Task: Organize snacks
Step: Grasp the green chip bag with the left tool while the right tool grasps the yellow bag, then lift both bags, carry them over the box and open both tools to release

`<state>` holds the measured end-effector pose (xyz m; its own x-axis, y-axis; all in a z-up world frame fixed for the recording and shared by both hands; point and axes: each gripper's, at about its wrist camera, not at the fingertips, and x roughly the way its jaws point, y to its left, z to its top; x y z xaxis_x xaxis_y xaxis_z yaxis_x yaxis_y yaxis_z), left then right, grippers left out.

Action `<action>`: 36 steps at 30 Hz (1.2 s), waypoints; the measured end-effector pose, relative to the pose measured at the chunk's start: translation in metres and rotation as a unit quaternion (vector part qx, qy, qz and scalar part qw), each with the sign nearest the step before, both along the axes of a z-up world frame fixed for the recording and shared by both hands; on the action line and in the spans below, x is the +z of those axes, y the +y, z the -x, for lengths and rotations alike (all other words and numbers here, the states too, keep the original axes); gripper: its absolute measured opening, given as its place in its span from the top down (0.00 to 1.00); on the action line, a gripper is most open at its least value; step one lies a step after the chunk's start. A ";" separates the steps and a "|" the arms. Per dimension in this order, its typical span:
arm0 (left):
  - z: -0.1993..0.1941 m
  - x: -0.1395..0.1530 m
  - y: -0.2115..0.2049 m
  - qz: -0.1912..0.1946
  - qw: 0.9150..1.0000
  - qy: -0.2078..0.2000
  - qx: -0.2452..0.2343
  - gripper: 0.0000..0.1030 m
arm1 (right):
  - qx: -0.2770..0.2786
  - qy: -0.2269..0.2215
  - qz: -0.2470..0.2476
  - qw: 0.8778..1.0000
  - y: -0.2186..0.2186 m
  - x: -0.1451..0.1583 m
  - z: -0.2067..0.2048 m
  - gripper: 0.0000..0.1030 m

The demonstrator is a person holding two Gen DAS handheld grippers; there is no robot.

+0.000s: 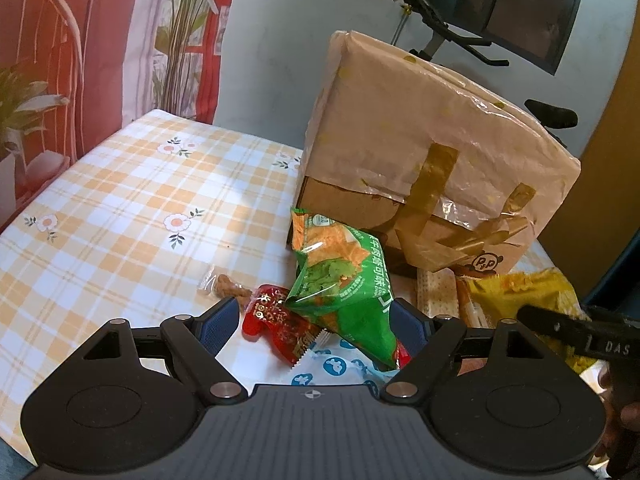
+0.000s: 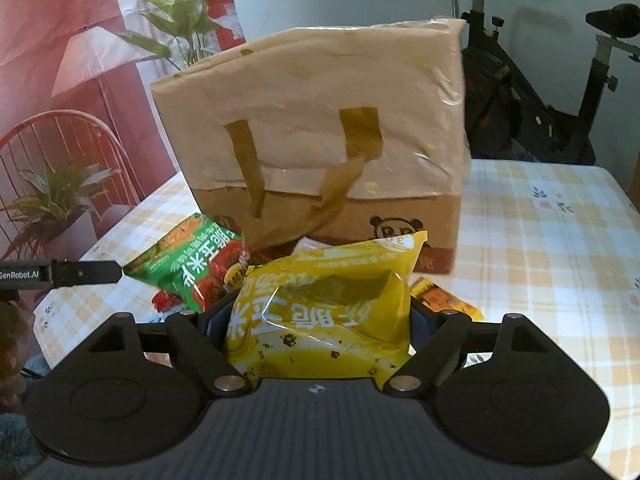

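Observation:
My right gripper [image 2: 316, 316] is shut on a yellow snack bag [image 2: 320, 312], which fills the space between its pads and stands up in front of the camera. In the left wrist view the same yellow bag [image 1: 516, 292] lies at the far right under a right gripper finger [image 1: 568, 328]. My left gripper [image 1: 314, 324] is open. A green snack bag [image 1: 340, 280] and a red packet [image 1: 280, 324] lie between its fingers; the left pad touches neither. The green bag [image 2: 188, 264] leans toward the tan tote bag [image 1: 420, 152].
The tan tote bag [image 2: 320, 140], with olive handles and a panda logo, stands upright behind the snacks. A brown snack in clear wrap [image 1: 228, 286], a cracker pack [image 1: 436, 292] and a white-and-blue packet [image 1: 336, 368] lie on the checked tablecloth [image 1: 120, 200]. An exercise bike [image 2: 540, 100] stands behind.

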<state>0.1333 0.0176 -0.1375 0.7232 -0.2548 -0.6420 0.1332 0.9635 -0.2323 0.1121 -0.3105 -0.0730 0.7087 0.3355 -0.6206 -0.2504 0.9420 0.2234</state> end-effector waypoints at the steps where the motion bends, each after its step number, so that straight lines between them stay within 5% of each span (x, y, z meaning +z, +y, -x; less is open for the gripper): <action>1: -0.001 -0.001 0.000 0.001 1.000 0.001 0.000 0.19 | -0.001 -0.003 -0.001 1.000 0.001 0.000 -0.002 0.19; 14: -0.041 -0.013 -0.019 -0.003 1.000 0.011 -0.027 0.18 | -0.009 -0.009 -0.020 1.000 0.005 -0.007 -0.013 0.19; 28: -0.082 -0.043 -0.040 -0.011 0.997 0.067 -0.040 0.18 | -0.022 -0.001 -0.030 0.999 -0.001 -0.009 -0.012 0.19; 30: -0.078 -0.042 -0.039 -0.015 0.997 0.059 -0.042 0.26 | -0.026 -0.001 -0.030 0.999 -0.002 -0.009 -0.011 0.19; 36: -0.054 -0.019 -0.024 0.002 0.999 0.002 -0.034 0.29 | -0.033 -0.004 -0.030 0.999 -0.005 -0.008 -0.009 0.19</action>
